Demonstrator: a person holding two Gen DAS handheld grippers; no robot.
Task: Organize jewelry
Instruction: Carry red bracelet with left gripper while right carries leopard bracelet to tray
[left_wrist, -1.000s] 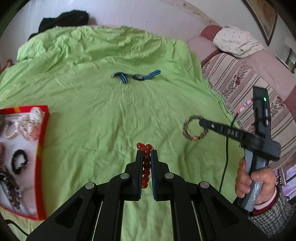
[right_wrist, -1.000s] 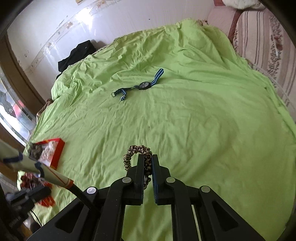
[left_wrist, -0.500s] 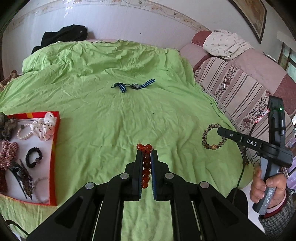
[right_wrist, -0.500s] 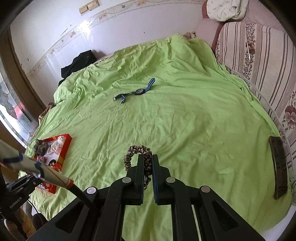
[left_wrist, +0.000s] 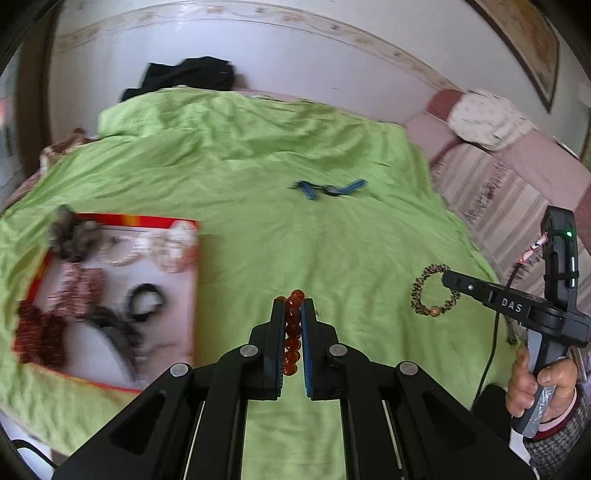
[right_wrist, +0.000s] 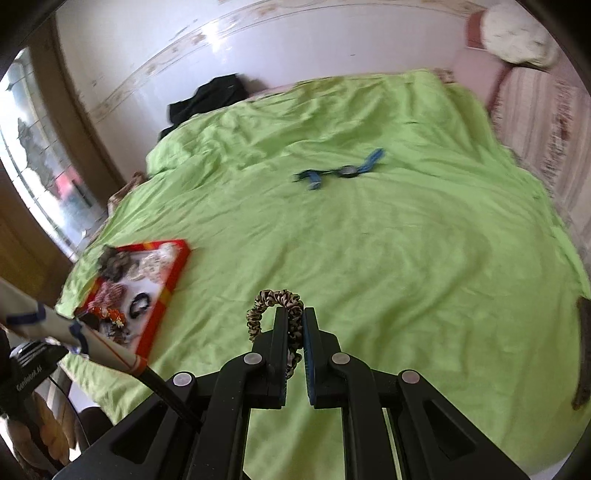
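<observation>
My left gripper (left_wrist: 293, 304) is shut on an amber bead bracelet (left_wrist: 291, 332), held above the green bedspread (left_wrist: 332, 251). My right gripper (right_wrist: 294, 314) is shut on a leopard-print scrunchie (right_wrist: 273, 299), which also shows in the left wrist view (left_wrist: 432, 291) at the right gripper's tip. A red-rimmed white tray (left_wrist: 184, 288) with several hair ties and bracelets lies to the left; it also shows in the right wrist view (right_wrist: 173, 280). A watch with a blue striped strap (left_wrist: 328, 189) lies far ahead; it shows in the right wrist view too (right_wrist: 343, 171).
A striped pink sofa (left_wrist: 517, 184) runs along the bed's right side. Black clothing (left_wrist: 184, 75) lies at the bed's far end against the wall. A dark flat object (right_wrist: 583, 350) lies at the bed's right edge. A window (right_wrist: 37, 177) is at left.
Both grippers have swung left, each with its item still held. The tray now sits closer and more central in both views.
</observation>
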